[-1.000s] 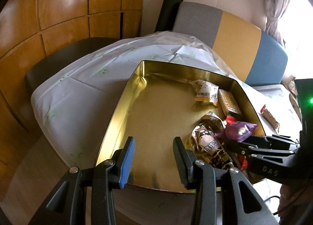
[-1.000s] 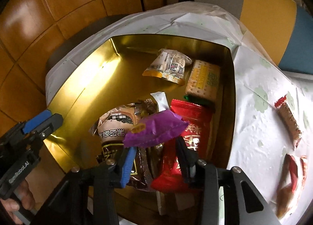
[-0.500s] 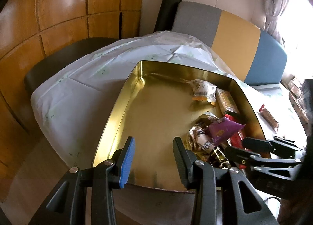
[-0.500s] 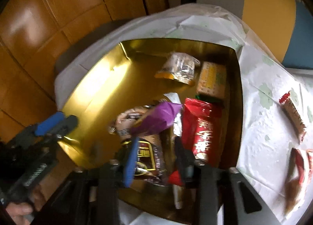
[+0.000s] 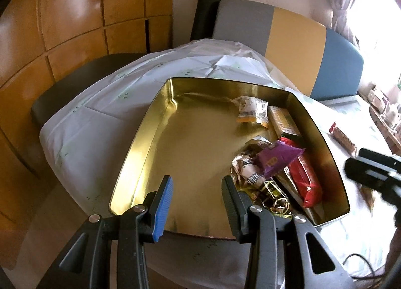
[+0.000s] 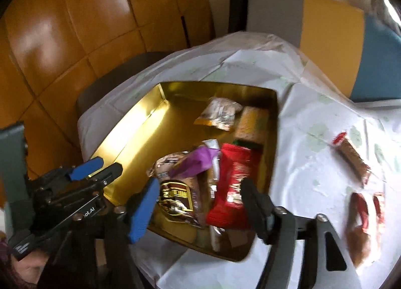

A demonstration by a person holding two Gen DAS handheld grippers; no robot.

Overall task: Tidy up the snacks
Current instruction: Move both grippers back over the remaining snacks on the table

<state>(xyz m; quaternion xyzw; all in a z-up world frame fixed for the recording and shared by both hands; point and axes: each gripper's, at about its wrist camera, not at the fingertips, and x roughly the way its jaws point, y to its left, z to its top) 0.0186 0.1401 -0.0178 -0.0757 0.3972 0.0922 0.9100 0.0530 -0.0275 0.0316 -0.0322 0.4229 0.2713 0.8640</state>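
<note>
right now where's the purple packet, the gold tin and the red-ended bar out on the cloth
purple packet (image 5: 277, 158), left wrist view, middle of its face
gold tin (image 5: 140, 143), left wrist view, left wall
red-ended bar (image 6: 352, 157), right wrist view, mid-length

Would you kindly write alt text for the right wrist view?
The right gripper, jaws just opened and empty, hovers over a gold tin holding a purple packet, a red packet and other snacks. Two more snacks lie on the white tablecloth beside it.

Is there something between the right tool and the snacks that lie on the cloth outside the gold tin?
Nothing visible. The right tool is open above the gold tin; the wrapped bar and red-wrapped snack lie uncovered on the cloth beside it.
</note>
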